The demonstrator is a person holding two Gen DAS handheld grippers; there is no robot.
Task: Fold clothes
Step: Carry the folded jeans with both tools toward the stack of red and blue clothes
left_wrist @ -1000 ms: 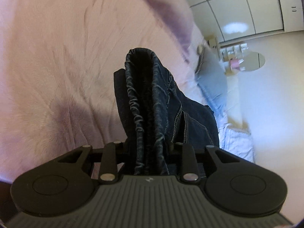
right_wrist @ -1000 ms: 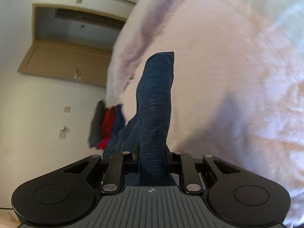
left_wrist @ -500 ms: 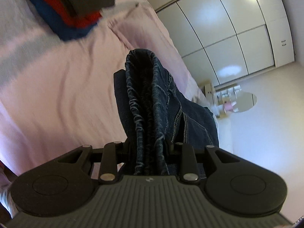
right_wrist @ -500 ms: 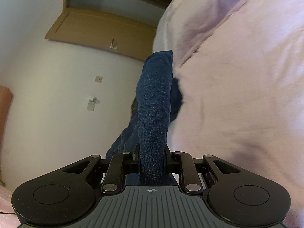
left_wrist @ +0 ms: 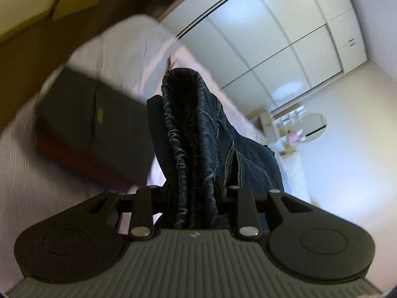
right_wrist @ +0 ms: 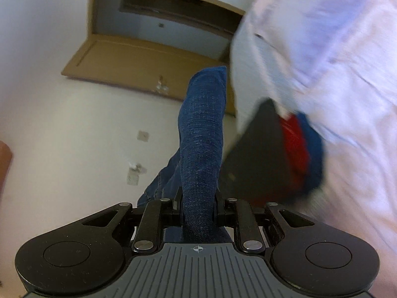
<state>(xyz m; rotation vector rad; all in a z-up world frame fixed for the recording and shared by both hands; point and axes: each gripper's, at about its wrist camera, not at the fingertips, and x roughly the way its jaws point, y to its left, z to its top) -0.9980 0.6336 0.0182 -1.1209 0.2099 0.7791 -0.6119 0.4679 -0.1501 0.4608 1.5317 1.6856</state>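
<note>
The left gripper [left_wrist: 194,191] is clamped on a bunched part of the dark blue jeans [left_wrist: 196,134], the gathered elastic waist standing up between its jaws and the rest of the denim falling away to the right, where stitched seams show. The right gripper [right_wrist: 198,206] is likewise closed tight on the jeans [right_wrist: 202,149], here a smoother fold of denim that rises straight up from the jaws, with more of the cloth hanging down to the left behind the linkage. In both views the jeans are held off the bed, with no part seen lying on it. In the left wrist view a pale pink bedsheet [left_wrist: 124,49] fills the left and far part of the scene, blurred, and on it lies a stack of folded clothes [left_wrist: 89,129] with a dark grey piece on top and a red layer under it. The same stack [right_wrist: 278,154] shows in the right wrist view just right of the held jeans, dark grey, then red, then blue, against the bedsheet [right_wrist: 335,62]. White wardrobe doors [left_wrist: 273,37] stand far right in the left view; a wooden door [right_wrist: 139,59] stands open in the white wall far left in the right view.
</note>
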